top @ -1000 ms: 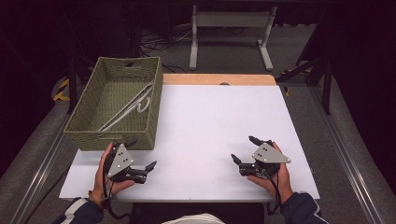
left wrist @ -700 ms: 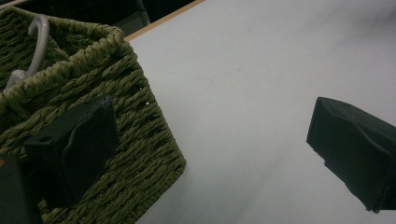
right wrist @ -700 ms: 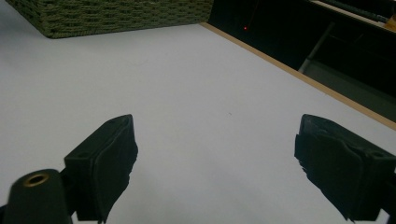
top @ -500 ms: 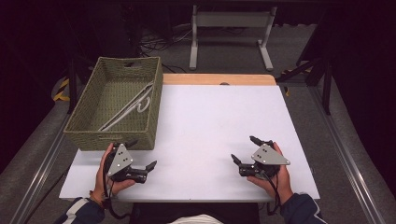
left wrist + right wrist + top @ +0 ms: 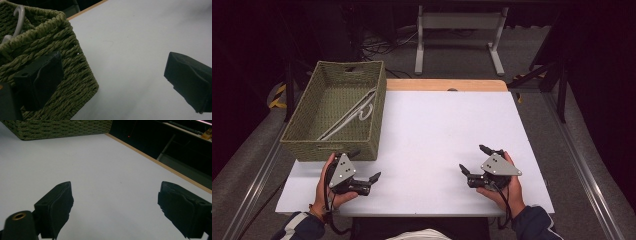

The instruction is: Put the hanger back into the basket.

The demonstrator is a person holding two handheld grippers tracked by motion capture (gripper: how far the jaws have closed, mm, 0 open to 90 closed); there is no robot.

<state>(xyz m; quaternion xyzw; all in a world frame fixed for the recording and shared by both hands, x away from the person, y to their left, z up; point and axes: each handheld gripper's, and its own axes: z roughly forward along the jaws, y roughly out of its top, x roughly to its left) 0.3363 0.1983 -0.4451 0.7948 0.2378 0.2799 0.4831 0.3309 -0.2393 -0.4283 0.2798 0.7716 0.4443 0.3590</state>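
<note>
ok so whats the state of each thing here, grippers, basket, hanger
left gripper: open, holding nothing, by the basket's near corner
right gripper: open, holding nothing, over bare table
basket: upright, open top, at the table's left
hanger: white, lying slantwise inside the basket
table: white top

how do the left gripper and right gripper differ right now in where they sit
The left gripper sits right beside the green woven basket, while the right gripper rests on open white table, far from it. The left one points toward the table's middle-right; the right one points middle-left. Both are open and hold nothing.
</note>
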